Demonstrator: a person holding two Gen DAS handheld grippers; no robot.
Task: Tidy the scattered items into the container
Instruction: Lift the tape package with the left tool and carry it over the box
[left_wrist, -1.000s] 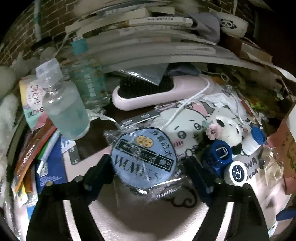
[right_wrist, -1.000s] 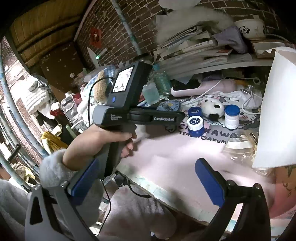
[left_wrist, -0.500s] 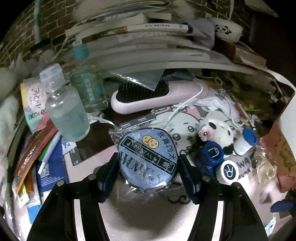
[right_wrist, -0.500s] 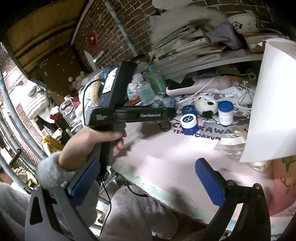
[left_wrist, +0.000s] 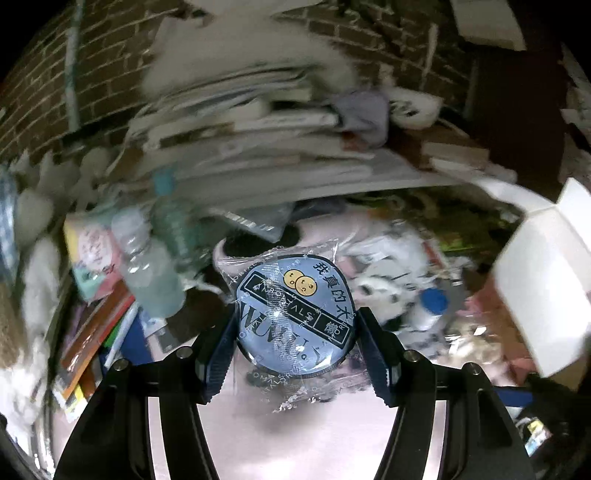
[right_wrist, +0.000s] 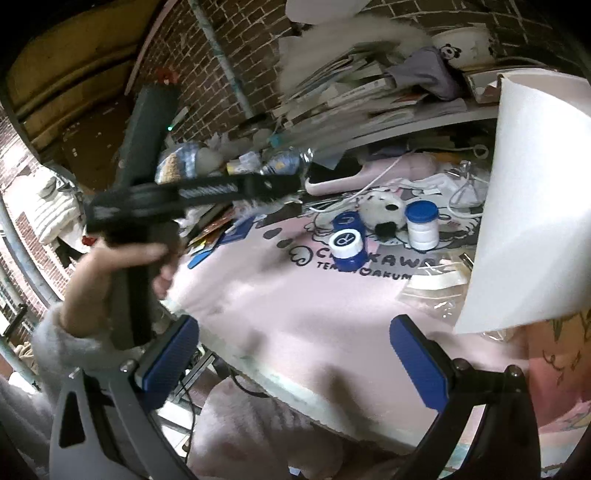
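The left tool (left_wrist: 295, 332) is clenching one round blue badge (left_wrist: 295, 314) sealed in a clear plastic wrapper, its two fingers pressing against the disc's left and right edges. The badge is sitting lifted above the pink bench mat (left_wrist: 295, 435), casting a shadow onto it, and its printed face is turning toward the left wrist camera. Being round, it has no real long axis; its dark printed band is running diagonally from upper left to lower right, with the two yellow smiley dots near the upper edge. The wrapper's loose edges are sticking out above and below the disc.

The right tool (right_wrist: 295, 354) is standing released, its two blue pads wide apart and gripping nothing, hovering over the near edge of the bench. In that view a hand (right_wrist: 110, 273) with a fuzzy pale sleeve is holding the left tool's dark handle, which is blurring.

On the mat, three blue-capped containers are showing: two short blue lens-case pots (right_wrist: 347, 247) touching each other and one white jar with a blue lid (right_wrist: 421, 225). One small panda plush (right_wrist: 380, 214) is lying between the pots and the jar. One pink hairbrush (right_wrist: 354, 173) is lying behind them, long axis left to right. Two clear bottles (left_wrist: 155, 273) are standing at the left. One white box (left_wrist: 543, 288) is rising at the right, and its flap is filling the right of the right wrist view.
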